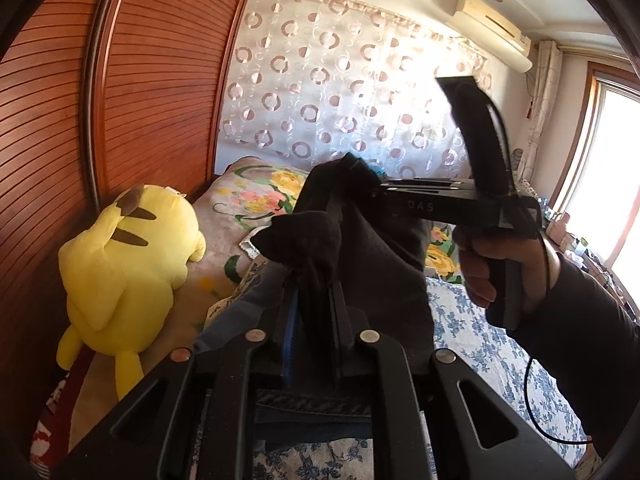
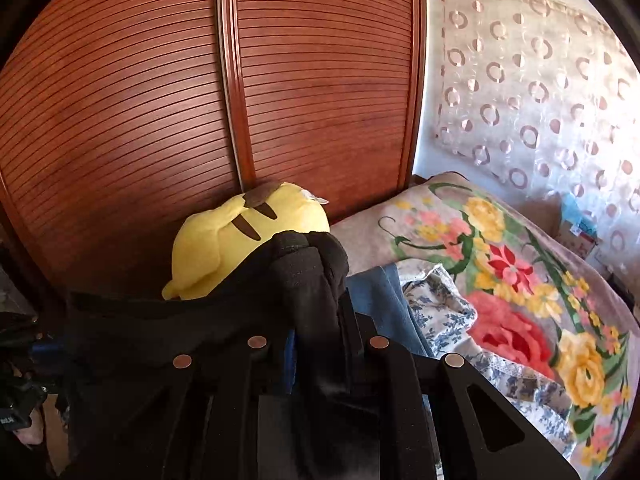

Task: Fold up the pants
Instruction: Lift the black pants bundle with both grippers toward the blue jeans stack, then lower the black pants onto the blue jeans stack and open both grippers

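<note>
- Gripping a bunched edge of the black pants, our left tool has its fingers nearly together with the dark cloth pinched between them.
- We hold the right tool just beyond, its fingers likewise close together on another gathered bit of the pants, which hang lifted above the bed.
- We see our right hand wrapped round that tool's handle.
- Beneath lies a blue garment on the floral sheet.
- Farther off, a yellow plush toy leans against the slatted wooden wardrobe, with a patterned curtain behind.
</note>
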### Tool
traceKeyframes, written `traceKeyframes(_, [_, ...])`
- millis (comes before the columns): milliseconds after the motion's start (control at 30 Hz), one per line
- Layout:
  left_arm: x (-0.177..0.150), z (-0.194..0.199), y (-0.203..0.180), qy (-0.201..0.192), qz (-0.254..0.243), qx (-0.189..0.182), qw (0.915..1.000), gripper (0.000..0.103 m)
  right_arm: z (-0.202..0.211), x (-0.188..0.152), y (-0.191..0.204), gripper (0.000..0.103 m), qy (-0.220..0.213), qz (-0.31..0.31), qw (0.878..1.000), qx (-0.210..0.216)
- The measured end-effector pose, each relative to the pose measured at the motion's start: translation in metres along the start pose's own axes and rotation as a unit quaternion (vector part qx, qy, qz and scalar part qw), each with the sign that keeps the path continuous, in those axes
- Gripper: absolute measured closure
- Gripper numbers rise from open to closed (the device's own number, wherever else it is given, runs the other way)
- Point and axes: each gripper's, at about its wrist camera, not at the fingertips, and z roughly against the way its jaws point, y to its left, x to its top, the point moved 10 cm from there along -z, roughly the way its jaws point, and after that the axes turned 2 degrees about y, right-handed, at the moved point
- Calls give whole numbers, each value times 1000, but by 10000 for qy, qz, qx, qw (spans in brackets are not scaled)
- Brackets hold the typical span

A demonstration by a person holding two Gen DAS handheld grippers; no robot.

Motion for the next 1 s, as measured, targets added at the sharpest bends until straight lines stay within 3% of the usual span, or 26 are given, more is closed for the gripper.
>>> traceKeyframes(167, [0,4,0,12,-47,30,10000,80,15,-5,-7,74,-120,-103,9997,-164])
traceKeyframes(300, [8,14,0,-149,-121,84,9998,67,32,-6,-8,55,-259,-60,9993,-270])
traceKeyframes(367, [12,17,-2,-222,-141,56,9996,50,40,-7,-9,55,-320,-116,9987,-374])
traceKeyframes(467, [19,13,-5,-247,-211,10,9995,50,52,-12,-4,55,-437,-287,9985,-157])
traceKeyframes(533, [20,6,-6,-192,-240,9,9995,50,58,-22,1,68,-447,-272,9986,-89])
traceKeyframes(633, [14,-5,-10,-4,-301,-82,9995,50,57,-40,3,72,-309,-308,9990,58])
traceKeyframes(833, [-9,-24,-9,427,-523,129,9976,50,40,-65,-10,72,7,-429,9991,-52])
traceKeyframes(1000, [-22,-32,1,608,-481,188,9968,50,21,-60,-26,72,133,-574,9981,-173])
